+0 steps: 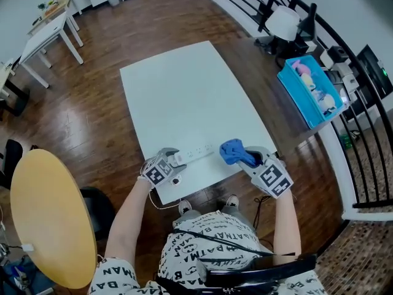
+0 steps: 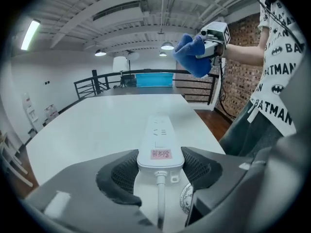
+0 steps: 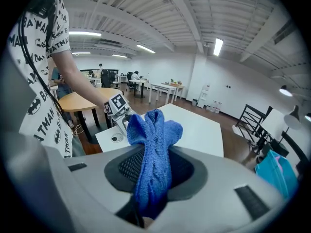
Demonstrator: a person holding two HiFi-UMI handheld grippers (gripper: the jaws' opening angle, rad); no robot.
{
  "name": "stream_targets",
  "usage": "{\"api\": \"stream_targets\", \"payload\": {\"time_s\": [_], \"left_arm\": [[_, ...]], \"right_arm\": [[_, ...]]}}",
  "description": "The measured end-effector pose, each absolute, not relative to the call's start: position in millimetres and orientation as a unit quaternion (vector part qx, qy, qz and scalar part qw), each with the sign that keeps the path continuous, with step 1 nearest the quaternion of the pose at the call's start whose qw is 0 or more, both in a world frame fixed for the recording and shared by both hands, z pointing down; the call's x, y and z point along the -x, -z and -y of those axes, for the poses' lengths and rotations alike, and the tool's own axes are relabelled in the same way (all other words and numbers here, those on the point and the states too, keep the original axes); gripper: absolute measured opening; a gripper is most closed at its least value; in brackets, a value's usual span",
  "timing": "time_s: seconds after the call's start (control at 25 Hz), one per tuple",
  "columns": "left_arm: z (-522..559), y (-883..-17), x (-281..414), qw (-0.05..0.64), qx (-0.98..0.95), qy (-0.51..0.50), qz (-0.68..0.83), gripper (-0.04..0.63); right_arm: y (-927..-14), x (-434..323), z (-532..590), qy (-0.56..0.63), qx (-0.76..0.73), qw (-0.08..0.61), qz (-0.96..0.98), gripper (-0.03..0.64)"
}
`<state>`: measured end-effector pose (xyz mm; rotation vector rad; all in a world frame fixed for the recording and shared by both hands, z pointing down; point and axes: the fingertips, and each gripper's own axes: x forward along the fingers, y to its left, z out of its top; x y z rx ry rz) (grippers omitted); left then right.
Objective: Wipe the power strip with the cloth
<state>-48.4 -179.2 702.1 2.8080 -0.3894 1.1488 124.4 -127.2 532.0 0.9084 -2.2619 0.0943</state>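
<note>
Worktop (image 1: 184, 91): far edge through middle open, both far corners free. Near edge crowded: power strip (image 1: 196, 153) lies along it toward left corner, left hand-held gripper (image 1: 174, 161) clamped on its cord end. Right hand-held gripper (image 1: 250, 158) gripping blue cloth (image 1: 232, 151) at near right corner. Small gap between power strip and blue cloth.

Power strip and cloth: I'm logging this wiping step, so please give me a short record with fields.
power strip: white, over the near edge of the table, cord end toward the person
left gripper: fingers closed on the power strip's cord end
cloth: blue, bunched, raised clear of the power strip
right gripper: fingers closed on the cloth
wiping: not yet begun
</note>
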Motion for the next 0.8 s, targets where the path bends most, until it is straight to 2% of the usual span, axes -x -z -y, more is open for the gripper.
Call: {"api": "stream_targets", "payload": {"time_s": [0.24, 0.8], "left_arm": [[182, -729, 53, 0.032, -0.9, -0.417, 0.12, 0.278], [190, -740, 61, 0.038, -0.891, -0.434, 0.129, 0.282]], "right_arm": [[-549, -124, 127, -0.053, -0.348, 0.36, 0.864, 0.121], [-563, -115, 125, -0.079, -0.348, 0.371, 0.858, 0.121]]}}
